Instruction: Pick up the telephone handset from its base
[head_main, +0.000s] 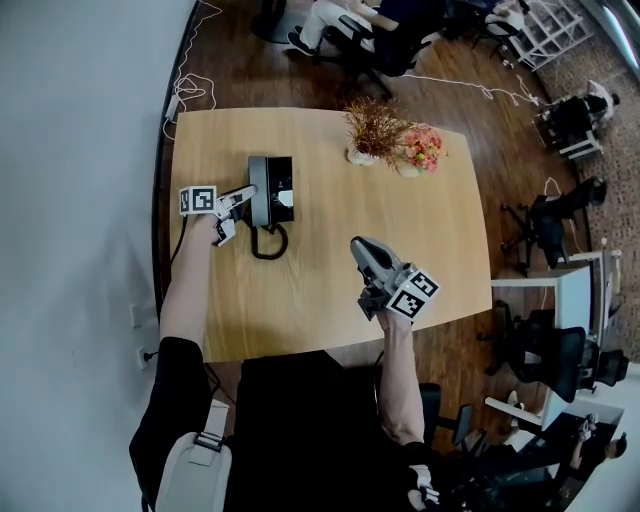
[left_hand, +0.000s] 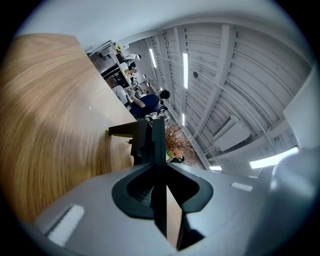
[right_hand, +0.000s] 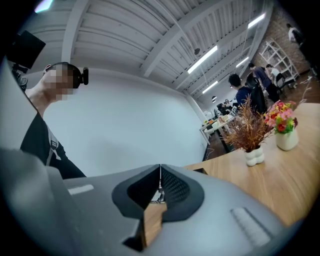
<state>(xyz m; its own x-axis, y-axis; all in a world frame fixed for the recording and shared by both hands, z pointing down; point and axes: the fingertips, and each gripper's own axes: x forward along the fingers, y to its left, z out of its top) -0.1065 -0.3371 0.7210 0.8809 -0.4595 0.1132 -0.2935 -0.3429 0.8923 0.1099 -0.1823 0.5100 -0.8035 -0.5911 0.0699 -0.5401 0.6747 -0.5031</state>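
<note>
The black telephone base sits on the far left part of the wooden table. Its grey handset lies along the base's left side, with a black cord looping toward me. My left gripper reaches in from the left and is shut on the handset. In the left gripper view the handset shows as a thin dark slab pinched in the left gripper. My right gripper hovers over the table's middle, shut and empty; in the right gripper view its pads meet.
A dried brown plant in a white vase and a pot of pink flowers stand at the table's far edge. Office chairs and a white desk stand to the right. A white wall runs along the left.
</note>
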